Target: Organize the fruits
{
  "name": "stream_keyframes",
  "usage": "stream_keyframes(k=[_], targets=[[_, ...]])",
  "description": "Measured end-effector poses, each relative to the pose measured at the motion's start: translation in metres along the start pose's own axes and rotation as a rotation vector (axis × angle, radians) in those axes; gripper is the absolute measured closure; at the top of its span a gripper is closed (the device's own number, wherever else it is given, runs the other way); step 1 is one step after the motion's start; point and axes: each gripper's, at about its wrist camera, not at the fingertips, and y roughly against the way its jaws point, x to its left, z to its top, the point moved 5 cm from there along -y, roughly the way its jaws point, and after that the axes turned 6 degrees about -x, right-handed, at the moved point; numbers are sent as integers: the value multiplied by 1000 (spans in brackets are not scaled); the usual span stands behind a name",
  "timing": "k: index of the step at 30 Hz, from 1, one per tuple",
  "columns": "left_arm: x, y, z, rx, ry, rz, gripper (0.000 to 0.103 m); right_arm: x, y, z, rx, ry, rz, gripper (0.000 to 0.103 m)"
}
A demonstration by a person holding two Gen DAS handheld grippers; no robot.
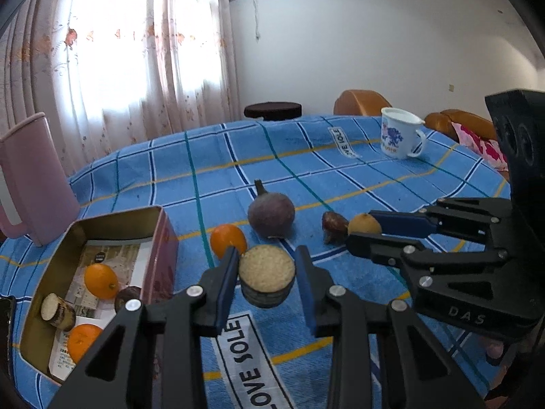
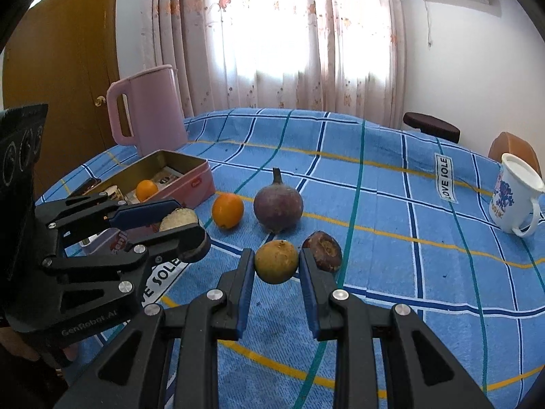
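Two tongs, each gripping fruit: left tongs [image 1: 267, 274] sugarcane slice [image 1: 266, 269], right tongs [image 2: 276, 262] longan [image 2: 276, 261].

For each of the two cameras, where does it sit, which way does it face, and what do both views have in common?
Left wrist: sits on the left gripper, faces along its jaws, which hold a cut sugarcane piece; the right gripper shows at right.
Right wrist: sits on the right gripper, faces across the table toward the curtain; its jaws hold a brownish round fruit; the left gripper shows at left.
Shared: the purple fruit, loose orange, pink tin, mug.
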Motion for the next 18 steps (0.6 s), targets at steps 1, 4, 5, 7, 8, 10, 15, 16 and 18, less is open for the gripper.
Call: stream_keyframes(k=[1,4,5,7,8,10,15,16,18], targets=[[0,2,1,-10,-2,5,68,0,1,0,-7,1,1,75],[0,5,1,-30,-4,17,68,1,4,1,-25,3,2,75],[1,7,2,-39,-6,21,68,1,5,2,-29,4,2,75],[1,9,2,-51,-5,27,68,1,6,3,-40,6,2,75],[1,11,3,-58,-3,29,68,1,7,3,-44,7,2,75],[3,13,3,-71,1,36,68,2,9,3,-54,10,1,75],[5,19,3,-94,11,39,68,4,12,4,-73,21,-2,75],[5,20,4,-99,13,42,68,4,13,4,-77,22,-3,75],[5,21,4,-106,15,43,68,5,15,5,-87,25,-5,75]])
